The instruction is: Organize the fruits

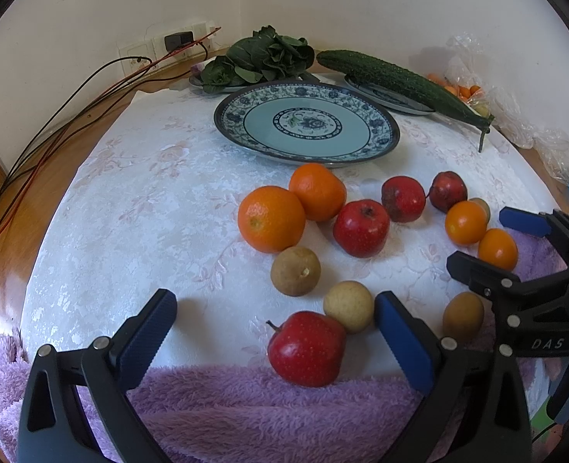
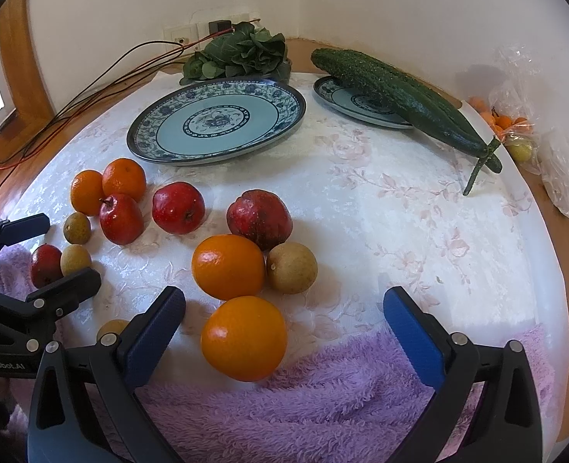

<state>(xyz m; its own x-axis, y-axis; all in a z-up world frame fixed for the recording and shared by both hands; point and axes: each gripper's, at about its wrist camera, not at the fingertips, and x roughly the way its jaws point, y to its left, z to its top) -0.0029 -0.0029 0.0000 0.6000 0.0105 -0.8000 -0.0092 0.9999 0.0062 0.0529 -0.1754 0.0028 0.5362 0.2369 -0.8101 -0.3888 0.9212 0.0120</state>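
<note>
Several oranges, red apple-like fruits and small brown round fruits lie loose on the white flowered cloth, in front of an empty blue-patterned plate. My left gripper is open and low over the purple towel. A red fruit lies between its fingers untouched, with a pale brown fruit just behind. My right gripper is open too. An orange sits between its fingers at the towel's edge, with another orange beyond it.
Two cucumbers rest on a smaller patterned plate at the back right. Leafy greens sit on a plate at the back. Cables run from wall sockets on the left. A plastic bag of small fruit lies far right.
</note>
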